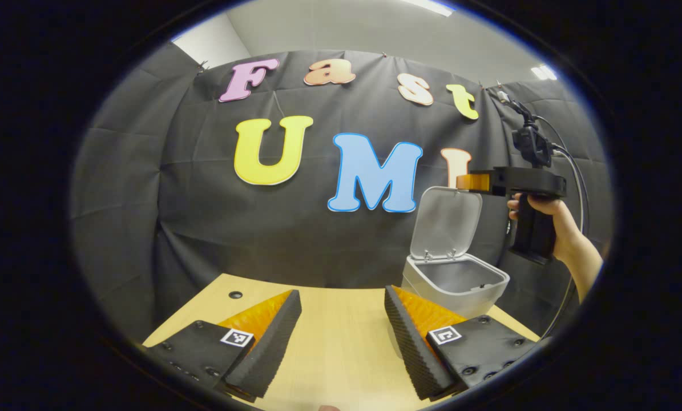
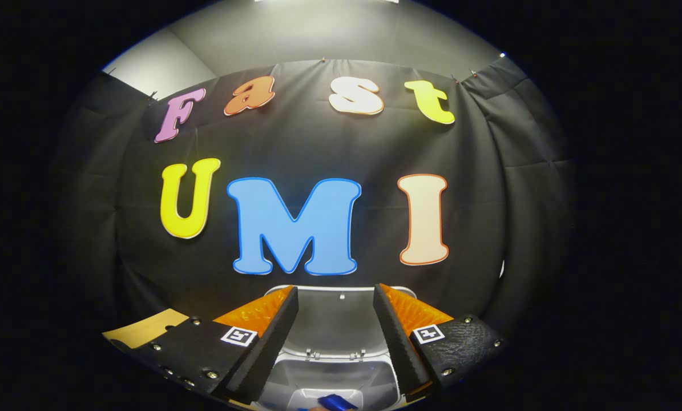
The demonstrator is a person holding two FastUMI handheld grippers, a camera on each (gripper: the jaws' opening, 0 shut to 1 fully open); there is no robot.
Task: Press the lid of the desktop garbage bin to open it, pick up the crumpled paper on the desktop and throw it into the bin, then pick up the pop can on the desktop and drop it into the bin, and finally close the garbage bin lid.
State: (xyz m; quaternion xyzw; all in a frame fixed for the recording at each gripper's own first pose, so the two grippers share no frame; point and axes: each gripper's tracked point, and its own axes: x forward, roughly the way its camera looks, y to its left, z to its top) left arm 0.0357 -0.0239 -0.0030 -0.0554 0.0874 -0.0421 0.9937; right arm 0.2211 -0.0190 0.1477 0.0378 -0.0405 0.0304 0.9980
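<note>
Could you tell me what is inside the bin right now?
Looking down from the right gripper view, the open bin holds a blue thing at the bottom, probably the can; the view's edge cuts it off. The paper cannot be made out.

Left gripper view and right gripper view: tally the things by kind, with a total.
Bins: 1, the garbage bin with its lid up.
Grippers: 2, the left gripper and the right gripper.
Tables: 1, the wooden table.
Blue items inside the bin: 1, a blue thing.
Total: 5.
</note>
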